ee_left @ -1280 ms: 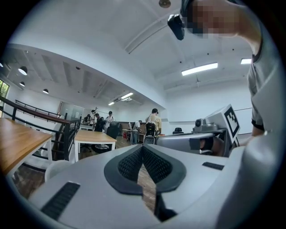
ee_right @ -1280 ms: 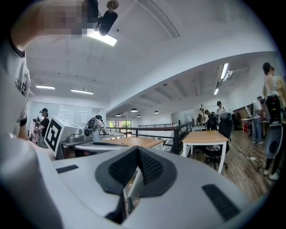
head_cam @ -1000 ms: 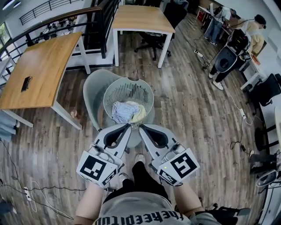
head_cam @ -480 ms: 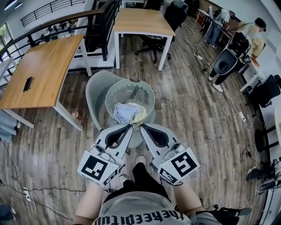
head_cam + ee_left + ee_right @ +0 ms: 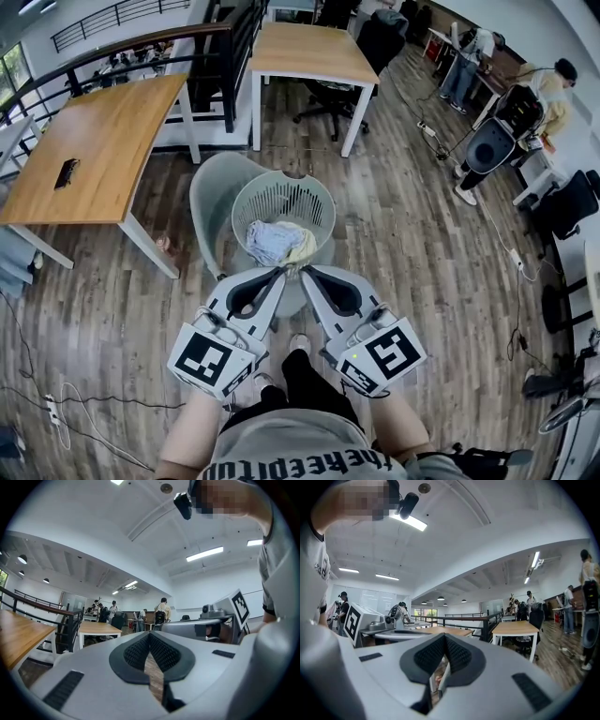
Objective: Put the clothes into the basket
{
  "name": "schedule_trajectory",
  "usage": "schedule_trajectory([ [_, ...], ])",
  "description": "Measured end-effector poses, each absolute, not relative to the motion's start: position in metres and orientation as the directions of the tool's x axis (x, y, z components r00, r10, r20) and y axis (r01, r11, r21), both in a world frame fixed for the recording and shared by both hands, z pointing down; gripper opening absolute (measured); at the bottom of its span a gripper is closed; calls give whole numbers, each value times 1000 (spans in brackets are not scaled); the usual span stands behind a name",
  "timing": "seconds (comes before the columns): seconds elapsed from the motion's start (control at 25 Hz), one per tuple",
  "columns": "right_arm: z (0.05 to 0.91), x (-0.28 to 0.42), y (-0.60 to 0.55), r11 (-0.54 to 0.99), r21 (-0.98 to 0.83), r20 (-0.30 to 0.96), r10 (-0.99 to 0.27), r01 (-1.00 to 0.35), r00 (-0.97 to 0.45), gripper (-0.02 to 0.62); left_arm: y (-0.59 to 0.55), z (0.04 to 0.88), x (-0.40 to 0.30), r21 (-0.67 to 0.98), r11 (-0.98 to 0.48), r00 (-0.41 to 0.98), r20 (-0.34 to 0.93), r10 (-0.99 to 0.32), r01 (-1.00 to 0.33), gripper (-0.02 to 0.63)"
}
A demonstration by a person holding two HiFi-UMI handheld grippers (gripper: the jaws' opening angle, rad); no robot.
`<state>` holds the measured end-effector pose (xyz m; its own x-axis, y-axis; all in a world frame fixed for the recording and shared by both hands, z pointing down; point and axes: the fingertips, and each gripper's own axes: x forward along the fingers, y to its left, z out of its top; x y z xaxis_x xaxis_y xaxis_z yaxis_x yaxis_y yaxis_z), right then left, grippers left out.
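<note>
A pale green slotted basket (image 5: 283,192) stands on the wooden floor right in front of me. Crumpled clothes (image 5: 277,241), pale blue, white and yellowish, lie inside it. My left gripper (image 5: 278,273) and right gripper (image 5: 305,272) are held side by side, level, with their tips at the basket's near rim. Both are shut with nothing between the jaws. In the left gripper view the left gripper (image 5: 150,635) has its tips together; the right gripper (image 5: 444,637) looks the same in its own view.
A grey chair (image 5: 216,197) stands just behind and left of the basket. A wooden table (image 5: 89,145) is at the left and another table (image 5: 314,52) at the back. People (image 5: 553,84) and office chairs are at the far right. Cables (image 5: 56,403) lie on the floor.
The head view has shifted slightly, so the basket and tables sit a little lower and more to the right. Both grippers stay where they were, shut.
</note>
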<state>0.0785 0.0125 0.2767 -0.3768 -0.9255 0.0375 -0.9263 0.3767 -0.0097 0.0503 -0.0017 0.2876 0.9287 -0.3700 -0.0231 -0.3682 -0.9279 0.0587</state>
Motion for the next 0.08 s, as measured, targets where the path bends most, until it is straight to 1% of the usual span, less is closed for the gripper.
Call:
schedule_trajectory([
  [0.08, 277, 76, 14, 376, -7, 38, -926, -927, -376, 9, -1, 289, 48, 59, -927, 928, -23, -371, -369, 15],
])
